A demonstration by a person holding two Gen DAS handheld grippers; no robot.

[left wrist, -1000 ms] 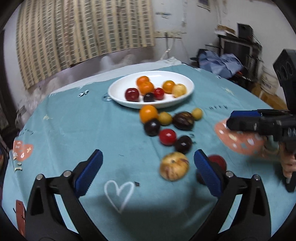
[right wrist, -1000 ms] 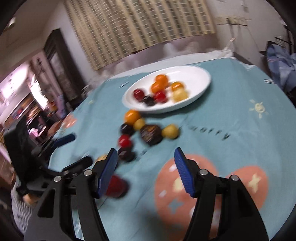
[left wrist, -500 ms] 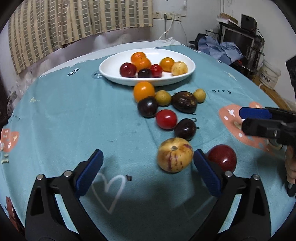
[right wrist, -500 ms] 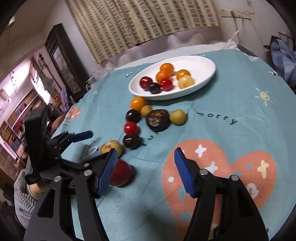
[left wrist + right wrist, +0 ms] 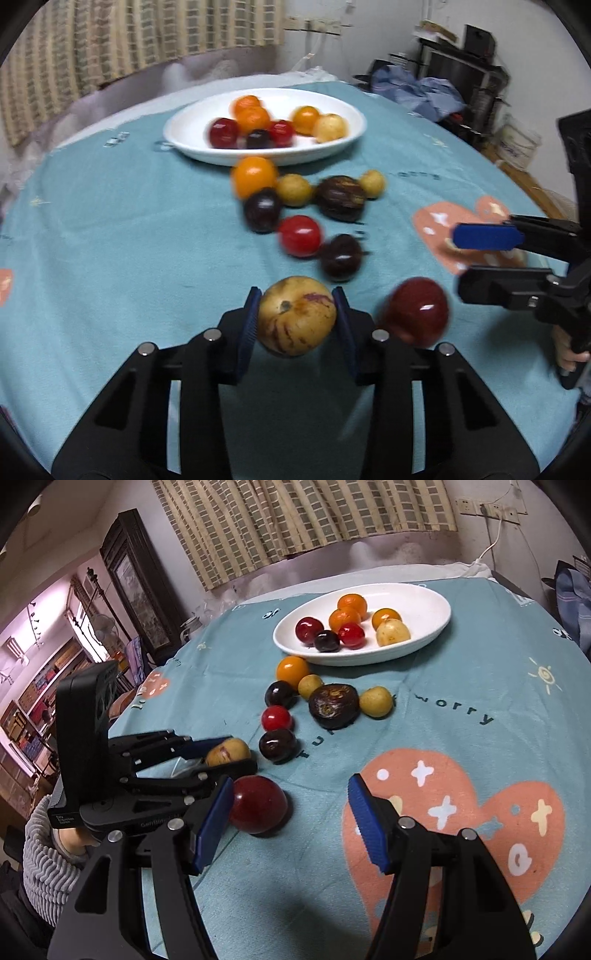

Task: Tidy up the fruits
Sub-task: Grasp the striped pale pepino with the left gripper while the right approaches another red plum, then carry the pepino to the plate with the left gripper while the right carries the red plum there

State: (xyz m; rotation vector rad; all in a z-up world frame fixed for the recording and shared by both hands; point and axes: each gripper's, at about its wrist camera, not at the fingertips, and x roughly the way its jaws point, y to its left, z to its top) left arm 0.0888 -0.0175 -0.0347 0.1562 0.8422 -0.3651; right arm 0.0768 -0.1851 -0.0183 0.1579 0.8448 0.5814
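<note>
Left tongs clamp a streaked yellow fruit; right tongs stand wide beside a red one.

Left wrist view: the left tongs (image 5: 297, 321) grip the round yellow fruit with purple streaks (image 5: 296, 315) between blue pads, on the teal cloth-covered surface (image 5: 110, 240); the glossy dark-red round fruit (image 5: 415, 312) lies just right of it. Right wrist view: the right tongs (image 5: 291, 818) gape wide, the left pad touching or just beside the dark-red fruit (image 5: 257, 804). Beyond, loose fruits lead to the white oval plate (image 5: 424, 605) holding seven.
</note>
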